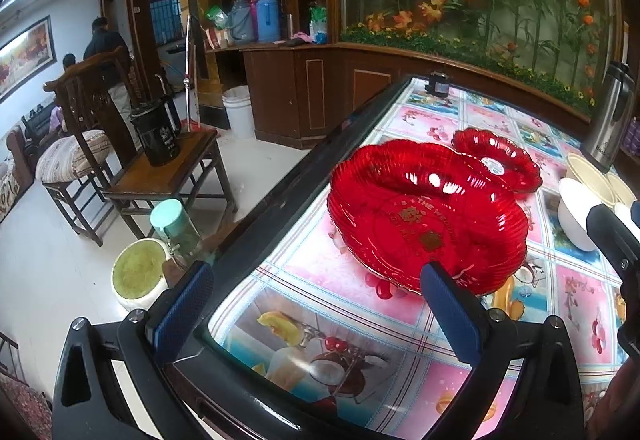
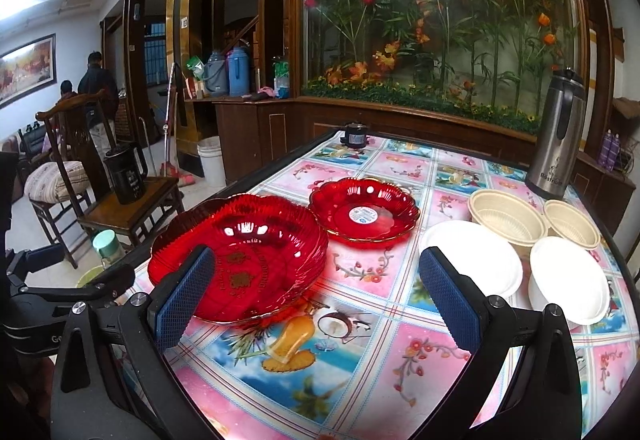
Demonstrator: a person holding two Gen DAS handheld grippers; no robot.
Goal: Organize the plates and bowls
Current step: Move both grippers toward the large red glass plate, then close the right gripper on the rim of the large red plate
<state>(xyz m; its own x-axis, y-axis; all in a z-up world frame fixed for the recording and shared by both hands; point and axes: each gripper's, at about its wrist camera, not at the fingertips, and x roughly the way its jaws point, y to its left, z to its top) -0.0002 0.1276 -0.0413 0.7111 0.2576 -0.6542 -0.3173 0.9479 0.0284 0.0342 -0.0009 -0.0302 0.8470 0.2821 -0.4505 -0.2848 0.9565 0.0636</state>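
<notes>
Left wrist view: the large red plate (image 1: 428, 215) carries gold lettering of which "THE WEDDING" can be read; the rest is too blurred. It sits on the flowered tabletop (image 1: 360, 380) near the left edge, with a small red plate (image 1: 498, 159) just behind it, its round white sticker too small to read. White bowls (image 1: 574, 211) and cream bowls (image 1: 588, 169) stand to the right, partly hidden by the right tongs (image 1: 612, 236), whose opening cannot be judged here. A steel flask (image 1: 610, 115) stands at the far right. Off the tabletop, a black pitcher (image 1: 156, 135) sits on a wooden chair (image 1: 168, 175). The left tongs (image 1: 320, 316) are spread wide and hold nothing; the right finger's tip overlaps the large plate's near rim, though contact cannot be told.

Right wrist view: the steel flask (image 2: 556, 135) bears a word starting "Bas", not fully legible. The large red plate (image 2: 240, 256) lies front left, the small red plate (image 2: 364, 215) just behind and right of it. Two white bowls (image 2: 472, 264) sit upside down in front of two cream bowls (image 2: 508, 213). A small black jar (image 2: 354, 135) stands at the far edge. The right tongs (image 2: 316, 300) gape wide and empty over the tabletop (image 2: 360, 380); the left finger overlaps the large plate, the right finger the nearer white bowl.
</notes>
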